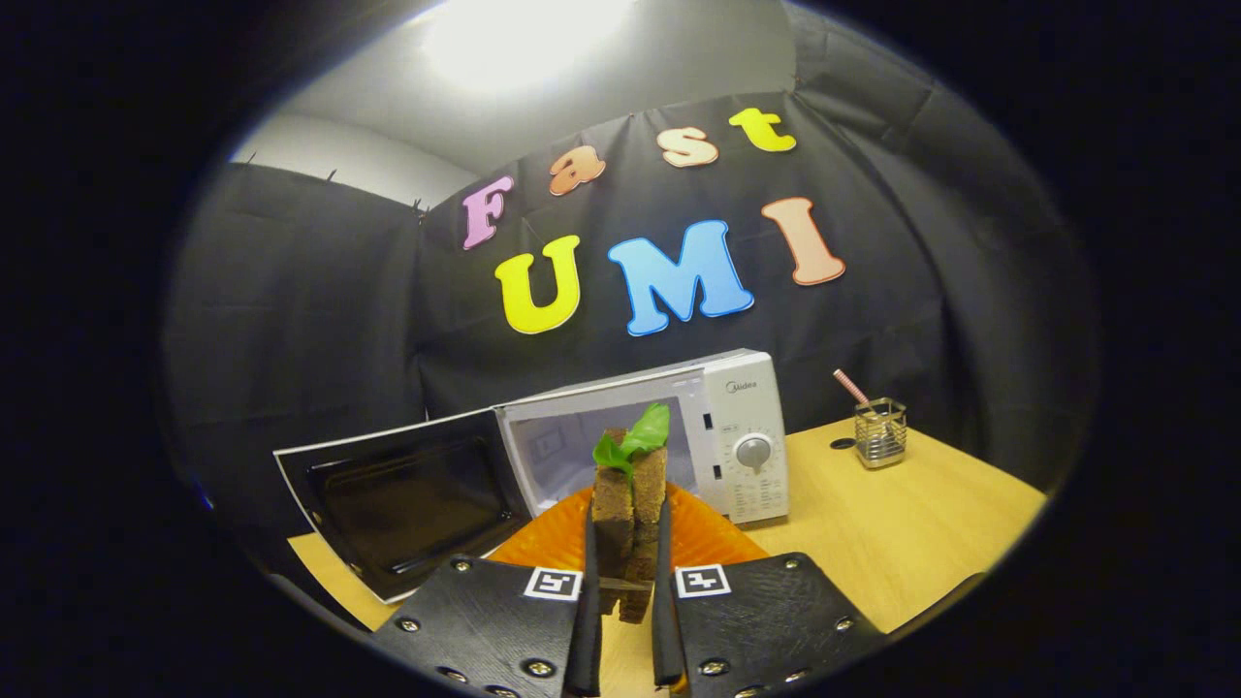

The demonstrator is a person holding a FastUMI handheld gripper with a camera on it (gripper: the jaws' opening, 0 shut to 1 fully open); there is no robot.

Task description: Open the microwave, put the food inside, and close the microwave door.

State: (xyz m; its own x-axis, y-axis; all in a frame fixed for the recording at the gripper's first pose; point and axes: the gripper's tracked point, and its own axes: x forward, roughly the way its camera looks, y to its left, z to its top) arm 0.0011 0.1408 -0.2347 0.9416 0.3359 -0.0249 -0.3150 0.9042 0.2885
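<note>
Fingers of the gripper are pressed against both sides of a brown sandwich, which is held upright between them, so the gripper is closed on the food. A green leaf is seen sticking out of the sandwich's top. Just beyond the fingers, an orange plate is seen behind and under the sandwich, resting on the wooden table. Behind the plate, a white microwave is set on the table with its door swung wide open to the left, and its pale cavity is exposed directly behind the sandwich. To the right of the microwave, well apart from it, a wire holder is placed on the table with a striped straw leaning out of it. A small dark disc is seen lying between the microwave and the holder.
</note>
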